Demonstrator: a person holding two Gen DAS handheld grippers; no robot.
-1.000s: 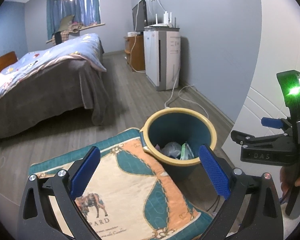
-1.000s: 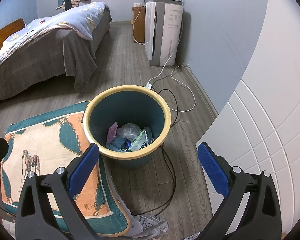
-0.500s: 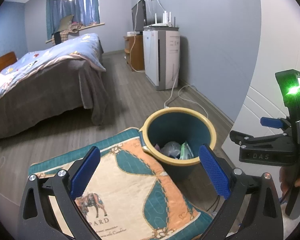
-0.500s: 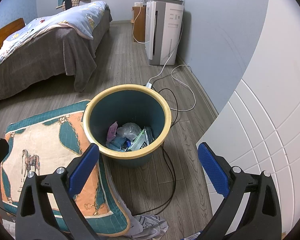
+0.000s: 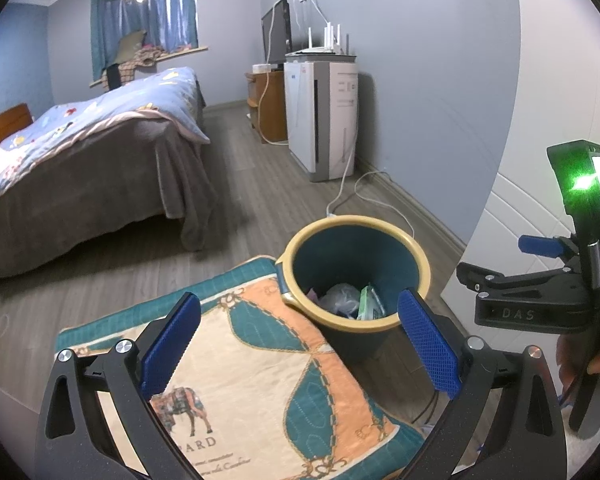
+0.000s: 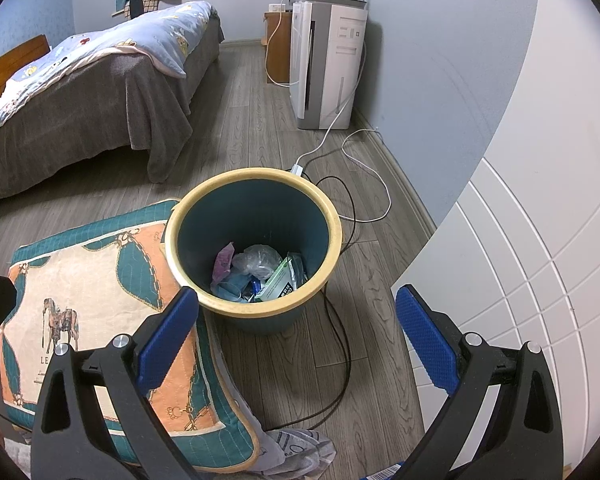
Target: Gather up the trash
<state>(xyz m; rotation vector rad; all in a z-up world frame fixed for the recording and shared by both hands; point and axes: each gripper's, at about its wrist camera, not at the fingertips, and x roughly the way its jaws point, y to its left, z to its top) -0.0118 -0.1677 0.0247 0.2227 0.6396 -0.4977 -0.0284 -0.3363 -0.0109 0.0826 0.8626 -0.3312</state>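
A teal trash bin with a yellow rim (image 6: 253,310) stands on the wood floor; it also shows in the left wrist view (image 5: 354,324). Inside lie several pieces of trash: a clear plastic bag (image 6: 258,258), a green and white packet (image 6: 278,282) and a purple wrapper (image 6: 224,258). My right gripper (image 6: 296,334) is open and empty, held above and in front of the bin. My left gripper (image 5: 298,342) is open and empty, above the cushion to the bin's left. The right gripper's body (image 5: 540,304) shows at the right of the left wrist view.
A teal and orange cushion (image 6: 88,312) lies against the bin's left side. Black and white cables (image 6: 346,216) run on the floor behind and right of the bin. A bed (image 6: 84,80) is far left, a white appliance (image 6: 328,64) by the wall, white panelling (image 6: 520,240) at right.
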